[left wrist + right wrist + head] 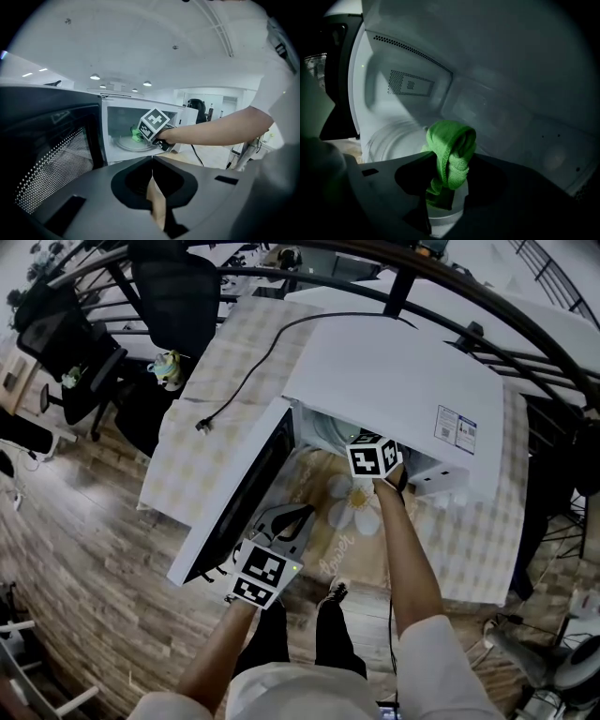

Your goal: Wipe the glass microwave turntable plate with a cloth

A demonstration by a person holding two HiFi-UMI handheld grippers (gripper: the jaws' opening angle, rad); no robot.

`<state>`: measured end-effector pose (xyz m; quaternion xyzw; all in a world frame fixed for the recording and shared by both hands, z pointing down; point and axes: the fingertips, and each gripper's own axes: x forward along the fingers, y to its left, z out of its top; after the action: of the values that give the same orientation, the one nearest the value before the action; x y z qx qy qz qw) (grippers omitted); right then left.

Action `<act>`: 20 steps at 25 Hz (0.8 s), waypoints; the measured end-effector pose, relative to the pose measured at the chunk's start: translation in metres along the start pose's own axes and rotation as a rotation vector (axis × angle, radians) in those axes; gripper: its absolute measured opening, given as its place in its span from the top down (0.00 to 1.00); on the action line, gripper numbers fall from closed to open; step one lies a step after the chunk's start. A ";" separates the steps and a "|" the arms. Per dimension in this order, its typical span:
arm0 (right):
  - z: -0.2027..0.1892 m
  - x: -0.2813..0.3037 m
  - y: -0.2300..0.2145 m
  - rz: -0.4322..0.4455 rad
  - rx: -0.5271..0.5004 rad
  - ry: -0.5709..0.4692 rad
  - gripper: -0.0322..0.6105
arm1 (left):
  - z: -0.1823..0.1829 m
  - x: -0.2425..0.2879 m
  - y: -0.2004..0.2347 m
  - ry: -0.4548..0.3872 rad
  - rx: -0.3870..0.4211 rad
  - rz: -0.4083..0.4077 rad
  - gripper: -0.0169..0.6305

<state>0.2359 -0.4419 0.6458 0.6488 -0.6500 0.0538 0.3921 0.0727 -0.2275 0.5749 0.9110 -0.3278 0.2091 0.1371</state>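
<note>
Head view: the right gripper [375,457] sat inside the open microwave [394,371] on the worktop [187,465]. The left gripper [262,573] hung at its 7 o'clock, by the door [234,502].

Left gripper view: jaws met, empty. The glass plate [126,144] lay far off at 11 o'clock.

Right gripper view: jaws clamped the green cloth [450,150]. The plate spread just beyond at 10 o'clock, so the right gripper was nearer.
</note>
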 end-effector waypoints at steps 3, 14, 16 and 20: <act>-0.009 -0.010 -0.008 -0.016 0.037 0.032 0.65 | 0.001 -0.006 -0.001 -0.005 0.010 -0.006 0.95; -0.034 -0.067 0.043 0.231 0.059 0.094 0.66 | 0.013 -0.037 -0.023 -0.047 0.061 -0.089 0.94; -0.034 -0.088 0.057 0.297 0.049 0.081 0.66 | 0.018 -0.045 -0.025 -0.053 0.074 -0.097 0.95; -0.042 -0.144 0.051 0.323 0.034 0.055 0.66 | 0.040 -0.059 -0.032 -0.081 0.102 -0.089 0.95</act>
<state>0.1870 -0.2944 0.6132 0.5407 -0.7340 0.1449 0.3847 0.0642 -0.1878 0.5085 0.9382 -0.2812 0.1823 0.0866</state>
